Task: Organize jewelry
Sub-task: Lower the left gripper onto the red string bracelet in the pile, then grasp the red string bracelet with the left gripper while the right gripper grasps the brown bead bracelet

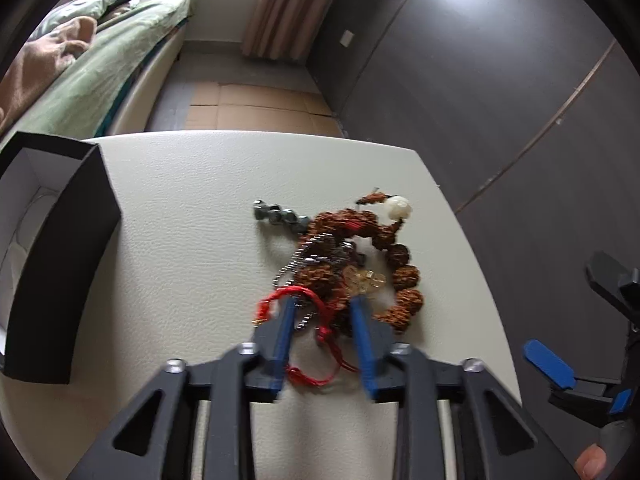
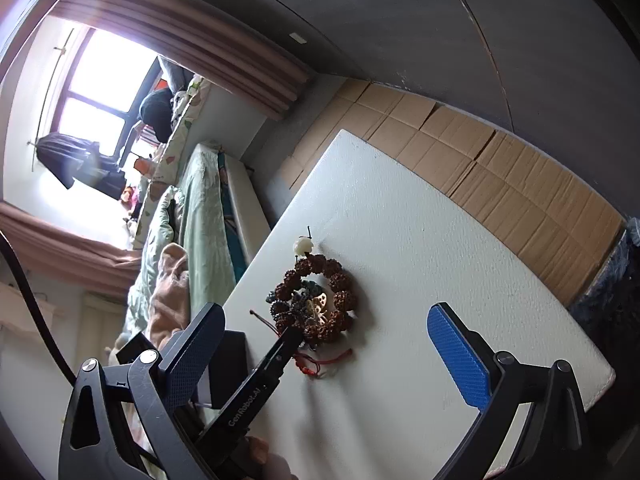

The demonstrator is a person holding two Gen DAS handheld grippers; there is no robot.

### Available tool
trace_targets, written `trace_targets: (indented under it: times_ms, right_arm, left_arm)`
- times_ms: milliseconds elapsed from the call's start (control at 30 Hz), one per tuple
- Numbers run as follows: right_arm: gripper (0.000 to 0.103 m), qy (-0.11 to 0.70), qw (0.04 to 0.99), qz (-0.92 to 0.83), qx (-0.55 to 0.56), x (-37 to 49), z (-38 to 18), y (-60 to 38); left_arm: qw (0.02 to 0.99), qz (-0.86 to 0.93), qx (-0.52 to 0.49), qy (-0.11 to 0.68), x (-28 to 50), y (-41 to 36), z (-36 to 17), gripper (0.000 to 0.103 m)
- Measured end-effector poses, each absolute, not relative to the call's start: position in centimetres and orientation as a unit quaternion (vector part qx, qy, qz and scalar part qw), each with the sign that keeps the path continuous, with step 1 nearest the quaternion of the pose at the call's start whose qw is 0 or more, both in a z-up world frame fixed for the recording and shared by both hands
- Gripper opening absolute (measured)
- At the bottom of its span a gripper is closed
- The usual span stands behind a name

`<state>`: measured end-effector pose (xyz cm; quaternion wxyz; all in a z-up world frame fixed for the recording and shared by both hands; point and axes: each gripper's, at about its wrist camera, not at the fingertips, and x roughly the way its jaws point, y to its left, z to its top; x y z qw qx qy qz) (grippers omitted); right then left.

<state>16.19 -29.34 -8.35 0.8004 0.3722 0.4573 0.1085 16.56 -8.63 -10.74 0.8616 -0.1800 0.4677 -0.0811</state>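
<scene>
White leatherette table carries the tangled heap of brown seed beads, chain and red cord near its right edge, straight ahead between the half-open, empty left gripper fingers, nearer than the wide-open, empty right gripper

Brown knobbly beads carry one white bead, beside a red cord and grey faceted beads. The box is black outside and apparently white inside, on a cream table.
</scene>
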Motion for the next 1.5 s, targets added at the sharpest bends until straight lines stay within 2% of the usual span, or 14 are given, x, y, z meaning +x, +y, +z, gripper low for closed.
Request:
trace_targets:
  times_ms: [367,667,1000,1033,1100,1500]
  right_arm:
    - [0.103,0.482,0.782,0.123,0.374,17.1,-9.6,-28.2]
    - [0.103,0.506,0.774,0.116,0.363,17.8,-11.1,-27.3]
    - [0.103,0.517,0.763,0.124,0.367,17.9,-11.5,-26.6]
    - [0.103,0.518,0.763,0.126,0.366,17.9,-11.6,-26.6]
    - [0.103,0.520,0.761,0.127,0.366,17.8,-11.6,-26.6]
    - [0.103,0.522,0.763,0.126,0.358,18.1,-11.7,-26.9]
  left_arm:
    - [0.871,-0.093,-0.167,0.452,15.1,-8.3,-8.7,0.016]
    - [0.821,-0.109,-0.216,0.516,15.8,-7.0,-11.1,0.016]
    - [0.818,-0.129,-0.205,0.521,15.6,-8.0,-11.3,0.016]
    - [0.823,-0.130,-0.199,0.516,15.6,-8.2,-11.2,0.015]
    - [0.828,-0.128,-0.189,0.511,16.0,-8.6,-11.2,0.003]
    - [0.846,-0.125,-0.205,0.477,13.8,-6.5,-8.6,0.002]
